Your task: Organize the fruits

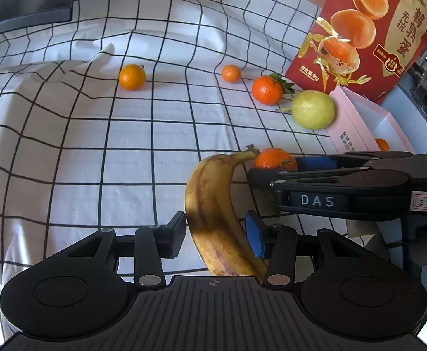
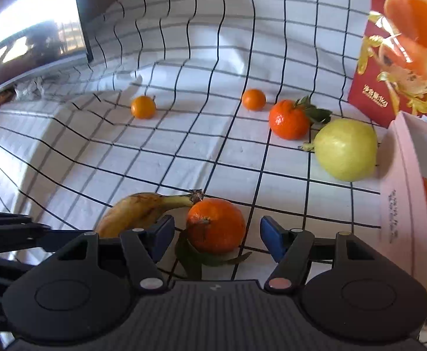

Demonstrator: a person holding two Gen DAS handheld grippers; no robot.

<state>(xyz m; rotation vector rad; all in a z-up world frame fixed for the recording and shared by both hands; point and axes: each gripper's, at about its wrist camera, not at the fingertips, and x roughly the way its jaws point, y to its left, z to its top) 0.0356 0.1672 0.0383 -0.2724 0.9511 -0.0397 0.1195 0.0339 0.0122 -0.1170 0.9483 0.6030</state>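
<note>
A spotted yellow banana (image 1: 213,204) lies on the checked cloth, stem pointing away. My left gripper (image 1: 217,234) is shut on its middle, a pad against each side. Beside the stem sits a tangerine (image 2: 215,225) on green leaves; in the left wrist view the same tangerine (image 1: 274,159) is half hidden. My right gripper (image 2: 217,237) stands open around it, with a gap between the fruit and each blue pad, and this right gripper (image 1: 276,169) reaches in from the right in the left wrist view. The banana (image 2: 137,210) curves off to the tangerine's left.
Farther back lie an orange (image 2: 143,106), a smaller one (image 2: 253,99), a leafy tangerine (image 2: 288,120) and a pale green fruit (image 2: 345,149). A pink box (image 2: 403,193) holding fruit stands at the right, a red carton (image 2: 403,44) behind it, a monitor (image 2: 32,35) at back left.
</note>
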